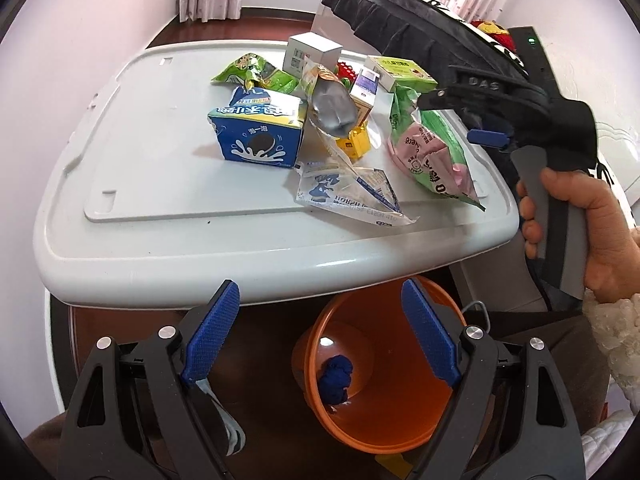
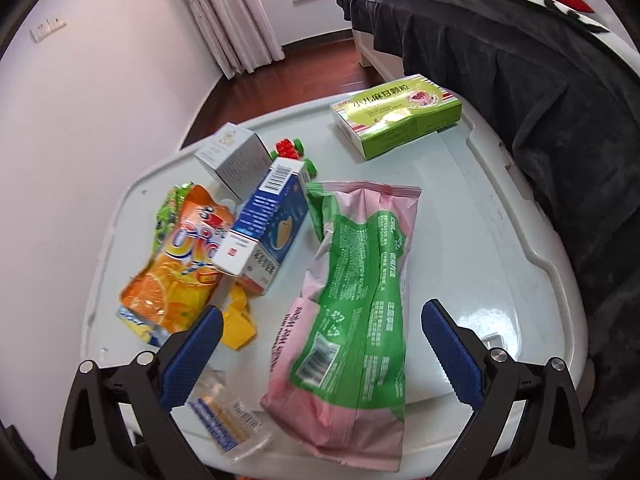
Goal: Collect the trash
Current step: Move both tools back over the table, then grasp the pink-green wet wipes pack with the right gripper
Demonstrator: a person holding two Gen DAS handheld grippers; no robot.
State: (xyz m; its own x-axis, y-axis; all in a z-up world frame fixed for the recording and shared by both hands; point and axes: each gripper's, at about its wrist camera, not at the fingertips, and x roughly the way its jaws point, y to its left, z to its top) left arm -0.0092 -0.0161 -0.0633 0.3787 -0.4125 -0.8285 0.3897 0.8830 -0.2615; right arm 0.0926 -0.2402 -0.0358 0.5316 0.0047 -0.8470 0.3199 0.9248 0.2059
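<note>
Trash lies on a white plastic lid: a blue milk carton, a clear wrapper, a pink-green bag, an orange juice pouch, a blue-white box and a green box. An orange bucket below the lid holds a blue crumpled wad. My left gripper is open and empty over the bucket. My right gripper is open above the pink-green bag's lower part; in the left wrist view it hovers beside the bag.
A white-grey box, a red-green toy and a yellow block sit among the trash. A dark bedspread hangs at the right edge. Pink curtains and a white wall stand behind.
</note>
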